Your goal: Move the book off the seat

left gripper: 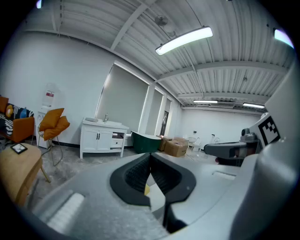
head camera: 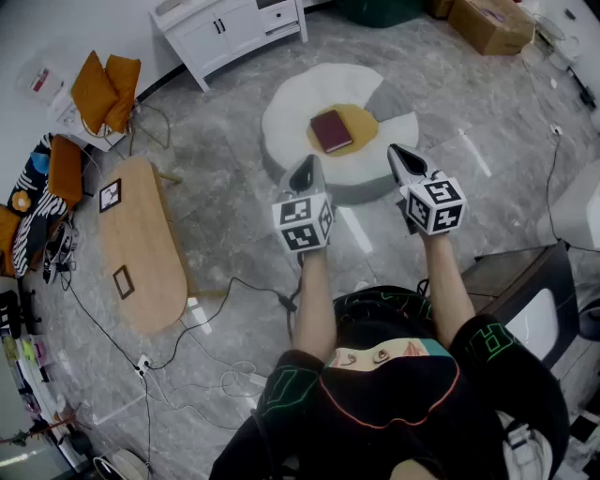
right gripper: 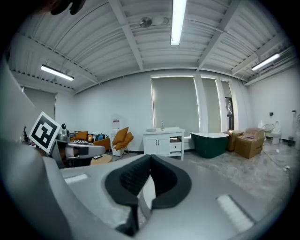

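A dark red book (head camera: 330, 130) lies flat on the yellow middle of a round white and grey seat (head camera: 291, 112) on the floor, in the head view. My left gripper (head camera: 307, 173) is held above the seat's near edge, just this side of the book, shut and empty. My right gripper (head camera: 405, 162) hangs to the book's right, also shut and empty. Both gripper views look level across the room over their closed jaws; the left gripper (left gripper: 150, 158) and the right gripper (right gripper: 149, 161) hold nothing, and the book does not show there.
A low oval wooden table (head camera: 141, 244) stands at the left with cables (head camera: 211, 319) trailing over the floor. A white cabinet (head camera: 230, 28) is at the back, a cardboard box (head camera: 492, 23) at back right, orange chairs (head camera: 103, 89) at far left.
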Demonstrator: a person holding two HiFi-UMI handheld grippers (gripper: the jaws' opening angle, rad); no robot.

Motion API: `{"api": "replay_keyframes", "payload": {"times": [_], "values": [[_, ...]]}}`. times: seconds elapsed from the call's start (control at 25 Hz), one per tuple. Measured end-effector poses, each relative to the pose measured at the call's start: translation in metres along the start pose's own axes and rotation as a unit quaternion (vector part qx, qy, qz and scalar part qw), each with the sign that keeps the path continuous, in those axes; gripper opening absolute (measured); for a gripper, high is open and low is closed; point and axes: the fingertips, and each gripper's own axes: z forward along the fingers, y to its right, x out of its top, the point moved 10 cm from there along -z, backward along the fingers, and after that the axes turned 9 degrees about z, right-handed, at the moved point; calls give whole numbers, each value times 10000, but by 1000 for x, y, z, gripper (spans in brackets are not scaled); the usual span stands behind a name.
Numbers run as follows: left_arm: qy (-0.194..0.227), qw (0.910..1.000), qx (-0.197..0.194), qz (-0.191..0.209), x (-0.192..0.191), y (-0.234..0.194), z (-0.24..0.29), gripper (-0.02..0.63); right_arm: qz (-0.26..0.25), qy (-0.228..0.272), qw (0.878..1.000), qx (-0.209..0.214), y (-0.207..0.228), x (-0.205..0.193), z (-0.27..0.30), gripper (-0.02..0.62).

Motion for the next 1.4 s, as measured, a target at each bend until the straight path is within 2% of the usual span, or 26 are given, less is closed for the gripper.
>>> {"api": "replay_keyframes", "payload": {"times": [0.48,0.64,0.8,0.92,1.04,1.2,1.28,1.4], "values": [[39,9998,185,108,17,46,14,11,-292,141,9970,702,18,18,-22,3],[-64,9997,103,190,15,56,17,11,-264,103,9981,547,28,18,-23,3],[-226,9994,96,237,10,55,18,11,63,95,9993,360,43,8,-25,3],[-225,9995,56,214,11,54,22,11,268,84,9989,371,50,7,-17,3],[-161,9997,-144,68,-2,53,29,11,119,-92,9988,457,41,-11,3,3],[-179,9996,-227,-12,-17,25,48,11,-84,-306,9980,547,20,-26,44,3],[-226,9995,-171,-154,-22,6,71,11,-114,-410,9979,485,27,-26,69,3],[-334,9985,-288,-316,-25,-10,110,11,35,-591,9980,241,50,-23,100,3]]}}
